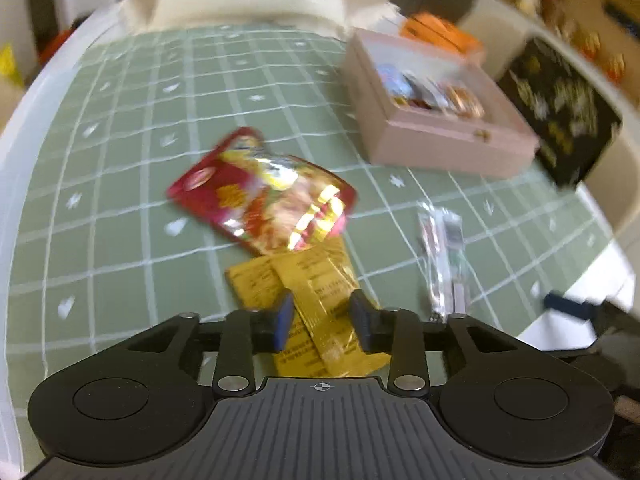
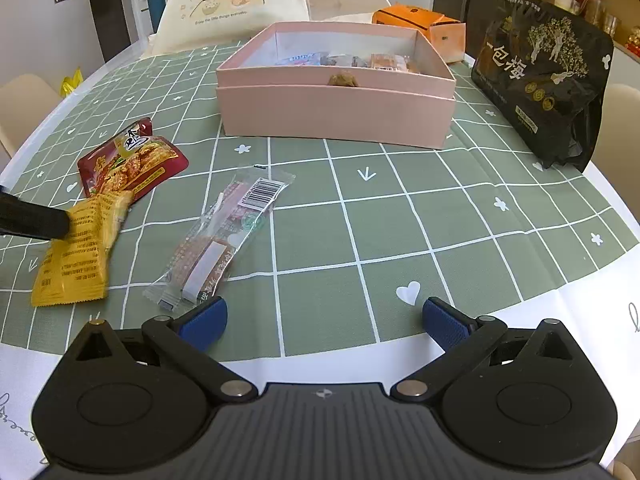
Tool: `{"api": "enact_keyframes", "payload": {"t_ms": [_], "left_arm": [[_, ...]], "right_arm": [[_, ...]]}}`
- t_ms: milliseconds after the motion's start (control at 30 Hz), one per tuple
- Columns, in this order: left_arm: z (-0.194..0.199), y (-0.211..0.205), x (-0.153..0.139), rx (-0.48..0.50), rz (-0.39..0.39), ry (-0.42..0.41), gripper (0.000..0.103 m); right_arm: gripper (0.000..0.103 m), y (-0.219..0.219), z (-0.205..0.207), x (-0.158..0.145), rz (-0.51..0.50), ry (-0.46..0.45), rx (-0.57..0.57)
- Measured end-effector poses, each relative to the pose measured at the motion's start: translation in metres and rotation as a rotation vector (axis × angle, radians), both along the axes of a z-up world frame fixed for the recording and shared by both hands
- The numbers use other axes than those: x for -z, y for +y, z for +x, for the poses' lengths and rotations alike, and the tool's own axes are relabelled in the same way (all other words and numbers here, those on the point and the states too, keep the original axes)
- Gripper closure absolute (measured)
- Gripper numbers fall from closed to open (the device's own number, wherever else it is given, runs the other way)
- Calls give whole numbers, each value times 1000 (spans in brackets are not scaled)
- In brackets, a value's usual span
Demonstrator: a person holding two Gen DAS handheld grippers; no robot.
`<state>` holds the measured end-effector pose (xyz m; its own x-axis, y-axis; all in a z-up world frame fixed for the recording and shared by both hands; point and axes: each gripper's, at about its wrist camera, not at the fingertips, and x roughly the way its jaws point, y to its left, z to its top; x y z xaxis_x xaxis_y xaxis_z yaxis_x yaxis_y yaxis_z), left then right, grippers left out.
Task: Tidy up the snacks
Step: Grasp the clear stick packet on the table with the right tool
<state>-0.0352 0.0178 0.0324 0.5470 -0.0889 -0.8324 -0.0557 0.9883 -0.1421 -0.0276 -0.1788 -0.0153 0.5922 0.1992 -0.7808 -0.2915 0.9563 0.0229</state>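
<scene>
Yellow snack packets (image 1: pixel 316 300) lie on the green checked cloth; they also show in the right wrist view (image 2: pixel 76 252). My left gripper (image 1: pixel 322 320) straddles one yellow packet, its fingers partly closed with a gap on each side; the view is blurred. A red snack pouch (image 1: pixel 264 192) lies just beyond it, also seen from the right (image 2: pixel 128 160). A clear wrapped snack bar (image 2: pixel 224 236) lies left of my right gripper (image 2: pixel 324 320), which is wide open and empty above the cloth. The pink box (image 2: pixel 336 108) holds several snacks.
A black plum bag (image 2: pixel 548 76) stands at the right. An orange carton (image 2: pixel 424 24) sits behind the pink box. A chair with a cartoon cover (image 2: pixel 232 0) stands at the far edge. The white table edge (image 2: pixel 592 312) runs near my right gripper.
</scene>
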Motion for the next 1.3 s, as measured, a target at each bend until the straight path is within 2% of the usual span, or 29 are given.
{"api": "enact_keyframes", "payload": {"t_ms": [33,133,267,433,500,600,667,733,800,867,900,1000,1067,1133,1300], "left_arm": [[2,-7,2,25,17,-4,48],[7,-22,7,101,57,3,25],[8,-23,11,106,105,-3,20],[-1,7,13,30,129,8,19],[-8,28,15,-10,112,29,20],[-15,56,17,-32,14,35,22],[-17,69,16,-27,-60,30,23],[-15,73,12,-26,-75,17,24],[-10,74,9,-38,-64,8,24],[-2,71,10,-49,-34,30,24],[3,67,14,-50,-21,51,23],[12,57,19,-34,29,74,23],[15,53,20,-21,46,77,23],[17,51,20,-12,46,74,23],[19,44,24,20,86,58,23]], "right_arm": [[0,-1,0,0,1,-2,-3],[0,-2,-3,1,3,-10,-8],[0,-2,-7,2,6,-25,-6],[0,-3,-11,2,8,-33,-11],[0,-3,-11,2,9,-32,-16],[2,0,-6,-3,22,24,-35],[4,3,2,-10,105,67,-61],[6,13,14,-14,178,104,-57],[6,28,26,-14,205,116,-51],[6,47,35,-12,185,95,-71],[7,57,36,-11,148,75,-82],[18,78,28,-5,-20,-5,-145],[27,71,23,-7,-24,-16,-154],[42,55,22,-9,-6,1,-134],[43,23,26,-9,2,-3,-102]]}}
